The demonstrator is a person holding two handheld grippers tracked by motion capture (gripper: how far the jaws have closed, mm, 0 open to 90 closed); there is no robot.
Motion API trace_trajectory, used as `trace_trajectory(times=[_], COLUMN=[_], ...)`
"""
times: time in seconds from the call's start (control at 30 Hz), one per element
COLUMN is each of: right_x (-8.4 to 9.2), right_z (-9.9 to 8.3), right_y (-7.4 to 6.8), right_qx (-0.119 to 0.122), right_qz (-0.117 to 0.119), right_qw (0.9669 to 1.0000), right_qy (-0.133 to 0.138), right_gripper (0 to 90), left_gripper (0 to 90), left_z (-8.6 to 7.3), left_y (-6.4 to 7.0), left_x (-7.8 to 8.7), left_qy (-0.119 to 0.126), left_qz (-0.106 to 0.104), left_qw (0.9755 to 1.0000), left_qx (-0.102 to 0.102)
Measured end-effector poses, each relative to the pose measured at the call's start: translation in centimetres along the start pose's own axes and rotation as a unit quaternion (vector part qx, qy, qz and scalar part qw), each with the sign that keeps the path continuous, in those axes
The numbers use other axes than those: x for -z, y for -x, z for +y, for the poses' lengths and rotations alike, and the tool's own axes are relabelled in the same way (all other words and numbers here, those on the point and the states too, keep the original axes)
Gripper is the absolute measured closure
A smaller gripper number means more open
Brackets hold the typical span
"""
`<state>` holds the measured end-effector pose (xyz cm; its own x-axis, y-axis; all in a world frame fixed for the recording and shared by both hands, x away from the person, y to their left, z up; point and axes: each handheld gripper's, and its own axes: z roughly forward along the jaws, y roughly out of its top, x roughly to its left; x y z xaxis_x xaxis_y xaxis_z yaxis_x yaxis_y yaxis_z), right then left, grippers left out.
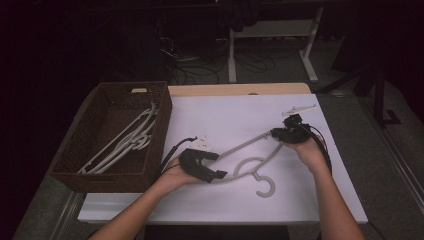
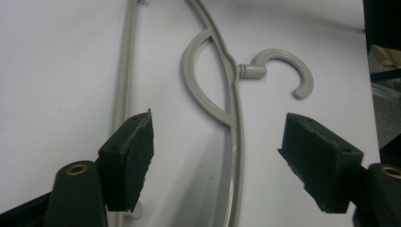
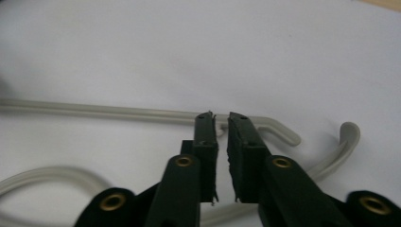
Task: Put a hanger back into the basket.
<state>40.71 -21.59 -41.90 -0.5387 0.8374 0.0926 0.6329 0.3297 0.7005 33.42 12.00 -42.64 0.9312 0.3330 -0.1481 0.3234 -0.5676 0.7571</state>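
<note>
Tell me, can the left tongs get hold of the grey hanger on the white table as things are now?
Probably yes. The left tongs stand wide open right over the hanger, its curved arm running between the two jaws, with nothing between them and it. The right tongs are at its far end, out of the way.

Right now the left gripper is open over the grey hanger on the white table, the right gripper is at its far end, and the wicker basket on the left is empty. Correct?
Not quite: the wicker basket is not empty. The high view shows several pale hangers lying in it. The rest holds: the left gripper stands open over the grey hanger, and the right gripper is at its far end.
</note>
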Motion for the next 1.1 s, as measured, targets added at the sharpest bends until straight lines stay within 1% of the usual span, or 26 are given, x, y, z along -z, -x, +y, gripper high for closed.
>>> trace_trajectory(times=[0.1,0.17,0.23,0.4,0.53,0.67,0.87,0.9,1.0,1.1], right_x=[-1.5,-2.4,-3.0,-4.4,-5.2,-5.5,-5.8,-5.8,-5.9,-6.0], right_z=[0.6,1.1,1.6,2.5,2.6,2.5,2.5,2.5,2.6,2.8], right_y=[0.9,1.2,1.3,1.1,0.9,1.0,0.9,0.8,0.6,0.5], right_qx=[0.001,0.005,0.005,0.021,0.035,0.032,0.04,0.04,0.047,0.052], right_qz=[-0.006,-0.012,-0.008,-0.014,-0.02,-0.017,-0.023,-0.024,-0.029,-0.032], right_qw=[0.9999,0.9997,0.9997,0.9984,0.9963,0.9957,0.9944,0.9941,0.9931,0.9922], right_qy=[-0.012,-0.022,-0.025,-0.051,-0.076,-0.085,-0.095,-0.098,-0.103,-0.109], right_gripper=[88.5,88.7,88.8,88.8,88.8,88.9,89.0,89.1,89.2,89.2], left_gripper=[23.3,23.1,22.9,22.6,22.6,22.5,25.3,26.5,32.2,39.4], left_z=[0.0,0.0,0.0,-0.1,-0.1,-0.1,-0.2,-0.2,-0.2,-0.2], left_y=[0.2,0.4,0.5,0.6,0.7,0.8,0.9,0.9,1.0,1.1], left_x=[-0.2,-0.3,-0.4,-0.7,-0.9,-1.0,-1.5,-1.7,-2.2,-2.9], left_qy=[-0.001,-0.002,-0.004,-0.009,-0.012,-0.017,-0.03,-0.034,-0.051,-0.07], left_qz=[-0.001,-0.002,-0.002,0.0,-0.001,-0.001,-0.001,-0.003,-0.006,-0.011], left_qw=[1.0,1.0,1.0,0.9999,0.9998,0.9997,0.999,0.9989,0.9976,0.9955], left_qx=[-0.005,-0.005,-0.008,-0.012,-0.017,-0.02,-0.032,-0.033,-0.047,-0.062])
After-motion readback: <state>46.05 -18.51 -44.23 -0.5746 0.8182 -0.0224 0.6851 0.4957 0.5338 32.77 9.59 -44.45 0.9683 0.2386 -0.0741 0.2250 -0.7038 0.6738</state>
